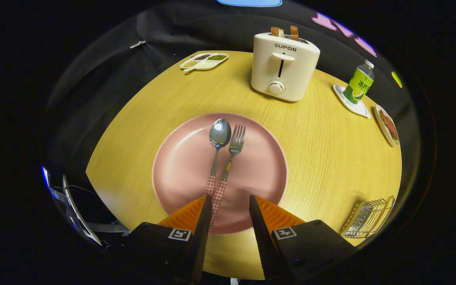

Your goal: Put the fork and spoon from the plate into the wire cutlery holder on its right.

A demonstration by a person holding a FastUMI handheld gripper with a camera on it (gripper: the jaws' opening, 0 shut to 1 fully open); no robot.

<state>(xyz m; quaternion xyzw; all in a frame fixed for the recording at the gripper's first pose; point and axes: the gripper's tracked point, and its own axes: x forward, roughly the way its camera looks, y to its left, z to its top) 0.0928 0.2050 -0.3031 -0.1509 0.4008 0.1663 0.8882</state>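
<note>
Two fingers of the gripper (230, 202) reach over the near rim of one pink plate (180, 166), the jaws standing open with a clear gap and holding nothing. One spoon (219, 136) and one fork (236, 142) lie side by side on the plate, heads pointing away, their checked handles running back toward the left finger; the fork's handle end slips just inside it. One wire cutlery holder (370, 217) sits to the right on the round wooden tabletop (323, 158), well apart from the plate. Beyond stand one toaster (283, 67) with two bread slices, one divided dish of beans (204, 61), one green bottle (358, 83) on a white tray, and one plate of food (388, 126).
</note>
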